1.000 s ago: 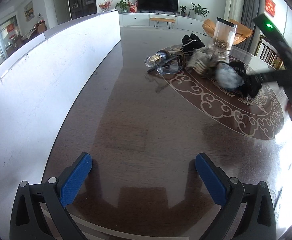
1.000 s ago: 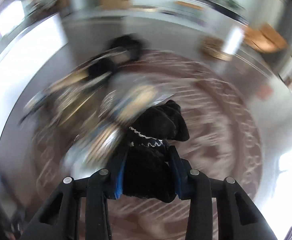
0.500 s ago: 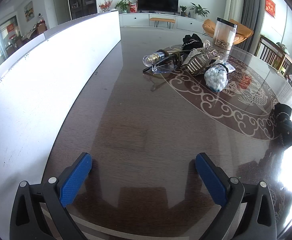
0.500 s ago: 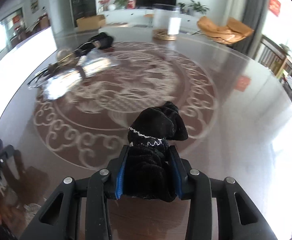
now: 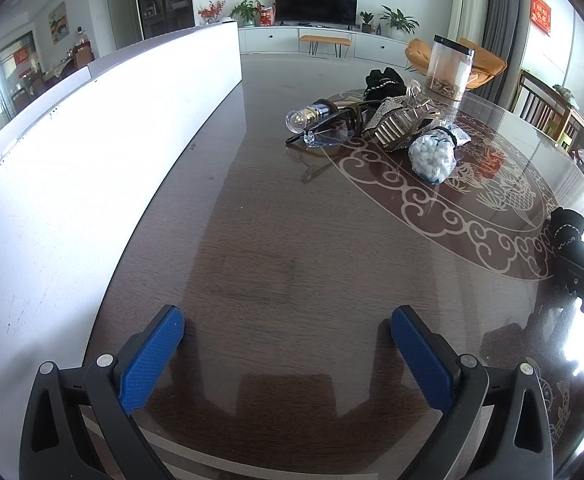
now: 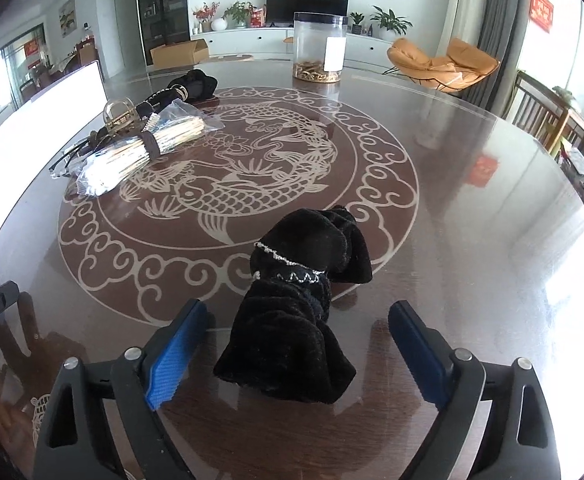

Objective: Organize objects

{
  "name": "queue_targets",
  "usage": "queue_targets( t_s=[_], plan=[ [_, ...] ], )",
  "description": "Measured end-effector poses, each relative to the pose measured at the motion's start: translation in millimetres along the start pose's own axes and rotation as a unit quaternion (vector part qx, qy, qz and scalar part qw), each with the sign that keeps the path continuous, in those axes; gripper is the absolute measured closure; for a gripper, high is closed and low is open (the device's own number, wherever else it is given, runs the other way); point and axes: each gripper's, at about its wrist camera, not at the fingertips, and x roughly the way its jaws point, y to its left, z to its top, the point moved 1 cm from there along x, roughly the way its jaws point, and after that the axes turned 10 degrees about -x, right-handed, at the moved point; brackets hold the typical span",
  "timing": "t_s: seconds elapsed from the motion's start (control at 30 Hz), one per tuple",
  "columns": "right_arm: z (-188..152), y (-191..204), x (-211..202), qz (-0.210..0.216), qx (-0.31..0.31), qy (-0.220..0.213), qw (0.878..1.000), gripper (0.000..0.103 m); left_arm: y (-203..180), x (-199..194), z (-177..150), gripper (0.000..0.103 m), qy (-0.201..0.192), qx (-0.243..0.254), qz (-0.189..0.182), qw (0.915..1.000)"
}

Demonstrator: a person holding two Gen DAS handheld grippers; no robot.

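Holding my right tool spread wide, I see the black scrunchie lying on the table between its fingers; my left tool is spread too, holding nothing.

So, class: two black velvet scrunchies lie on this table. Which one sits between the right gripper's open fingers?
The near black scrunchie, alone between the right gripper; the other scrunchie lies far off by the pile.

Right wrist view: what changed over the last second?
The right gripper carried the black scrunchie from the pile to the near side of the table, then opened and let it go. The left gripper stayed open and still; the pile is otherwise unchanged.
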Motion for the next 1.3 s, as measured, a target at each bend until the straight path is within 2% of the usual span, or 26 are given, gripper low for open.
queue_targets(
  t_s=[0.37, 1.3],
  plan=[
    [-0.1, 0.7, 0.0, -0.012, -0.002, 0.001, 1.000, 0.006, -0.5, 0.4, 0.2, 0.000, -0.001, 0.000, 0.001, 1.0000],
    [-0.1, 0.4, -0.3, -0.011, -0.002, 0.001, 1.000, 0.005, -0.1, -0.4, -0.5, 0.000, -0.001, 0.000, 0.000, 1.0000]
  ],
)
